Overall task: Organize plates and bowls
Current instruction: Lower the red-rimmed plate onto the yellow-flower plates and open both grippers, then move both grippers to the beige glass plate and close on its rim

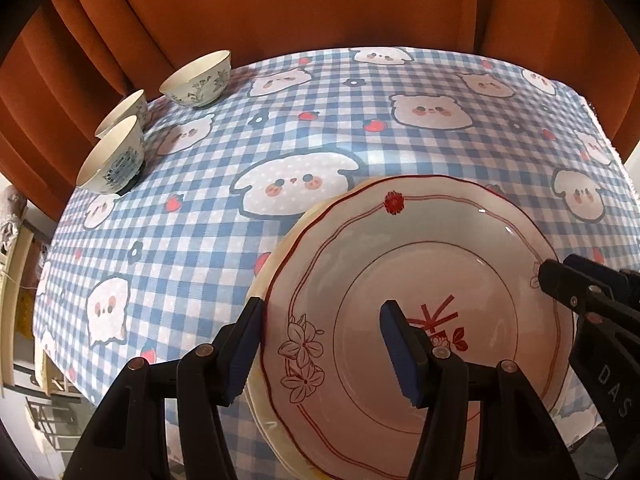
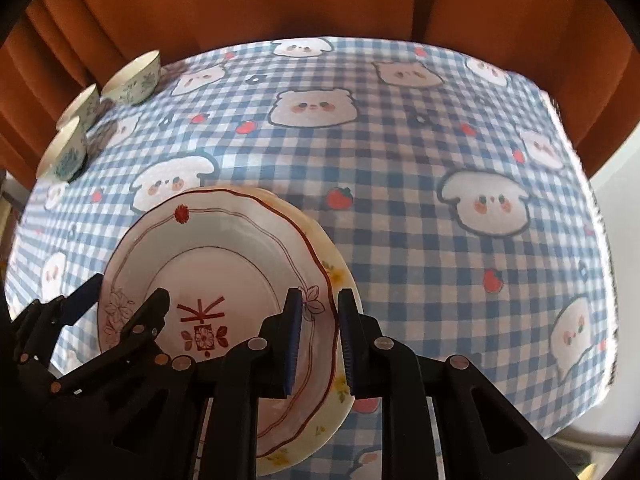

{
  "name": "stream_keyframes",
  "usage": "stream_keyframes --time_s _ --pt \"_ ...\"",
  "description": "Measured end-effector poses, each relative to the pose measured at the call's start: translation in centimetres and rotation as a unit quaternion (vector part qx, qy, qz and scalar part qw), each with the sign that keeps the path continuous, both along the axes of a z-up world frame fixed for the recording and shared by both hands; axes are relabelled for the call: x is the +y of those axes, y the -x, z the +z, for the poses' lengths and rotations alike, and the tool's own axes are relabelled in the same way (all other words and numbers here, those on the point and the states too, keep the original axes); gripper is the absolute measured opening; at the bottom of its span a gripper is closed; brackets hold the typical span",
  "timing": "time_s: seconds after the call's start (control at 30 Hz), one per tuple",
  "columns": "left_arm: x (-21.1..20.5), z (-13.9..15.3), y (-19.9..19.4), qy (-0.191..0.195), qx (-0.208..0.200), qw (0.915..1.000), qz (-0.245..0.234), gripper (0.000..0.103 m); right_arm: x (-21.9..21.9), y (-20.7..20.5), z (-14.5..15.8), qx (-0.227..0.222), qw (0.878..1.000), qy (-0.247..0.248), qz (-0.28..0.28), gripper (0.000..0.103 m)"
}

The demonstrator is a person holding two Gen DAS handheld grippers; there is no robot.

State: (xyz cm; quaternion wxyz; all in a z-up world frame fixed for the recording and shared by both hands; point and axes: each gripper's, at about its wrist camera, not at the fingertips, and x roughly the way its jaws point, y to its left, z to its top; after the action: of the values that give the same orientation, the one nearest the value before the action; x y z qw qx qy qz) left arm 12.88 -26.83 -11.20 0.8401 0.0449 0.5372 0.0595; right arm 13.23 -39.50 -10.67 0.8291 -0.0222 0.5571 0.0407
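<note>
Far left of the tabletop (image 1: pixel 320 128), up by the orange curtain (image 1: pixel 280 0), sit my three bowls (image 1: pixel 196 80) in a loose cluster, all upright, well apart from everything I'm actually handling right now.

Moving right, my left claw (image 1: pixel 320 348) is spread wide around the left rim of the red-trimmed plate (image 1: pixel 420 280): one blue pad sits just outside the rim edge, the other hovers over the plate's well near the red emblem. Not pinching yet as far as I can see, there's clear daylight between pad and plate on the inner side.

The plate itself rests on top of a cream plate with yellow flowers (image 2: pixel 340 380) (only its edge peeks out underneath), so the stack sits at the near edge of the tabletop, right under both claws.

Then my right claw (image 2: pixel 320 344) straddles the right rim, jaws much narrower, one pad inside and one outside. Whether it's really clamping the rim or just bracketing it, I honestly can't tell from here.

So the thing that matters: the stack lies between my two claws, rims running crosswise to the fingers, and both are about equally near. My guess is the next move is a two-sided lift.
</note>
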Motion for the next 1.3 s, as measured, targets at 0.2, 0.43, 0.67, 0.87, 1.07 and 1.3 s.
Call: stream_keyframes --time_s 0.2,0.43,0.67,0.87,1.07,1.3 --pt "0.0 -0.2 0.0 0.009 -0.003 0.9999 0.012 0.069 -0.2 -0.3 0.0 0.001 1.000 -0.010 0.010 0.021" --pt "0.4 -0.1 -0.2 0.041 0.004 0.9991 0.012 0.080 -0.3 -0.5 -0.2 0.007 1.000 -0.017 0.010 0.021" --pt "1.0 0.8 0.0 0.062 0.012 0.9980 -0.001 0.087 0.1 -0.5 0.4 0.012 1.000 -0.014 0.011 0.027" --pt "2.5 1.3 -0.1 0.085 0.004 0.9960 -0.027 0.090 1.3 -0.3 1.3 0.000 1.000 -0.004 0.000 0.055" --pt "5.6 1.9 -0.6 0.093 0.008 0.9947 -0.044 0.090 4.5 0.2 2.5 -0.012 1.000 -0.001 -0.023 0.055" --pt "10.7 2.9 -1.0 0.090 0.002 0.9937 -0.067 0.087 9.6 0.2 3.9 -0.024 0.998 0.000 -0.050 0.056"
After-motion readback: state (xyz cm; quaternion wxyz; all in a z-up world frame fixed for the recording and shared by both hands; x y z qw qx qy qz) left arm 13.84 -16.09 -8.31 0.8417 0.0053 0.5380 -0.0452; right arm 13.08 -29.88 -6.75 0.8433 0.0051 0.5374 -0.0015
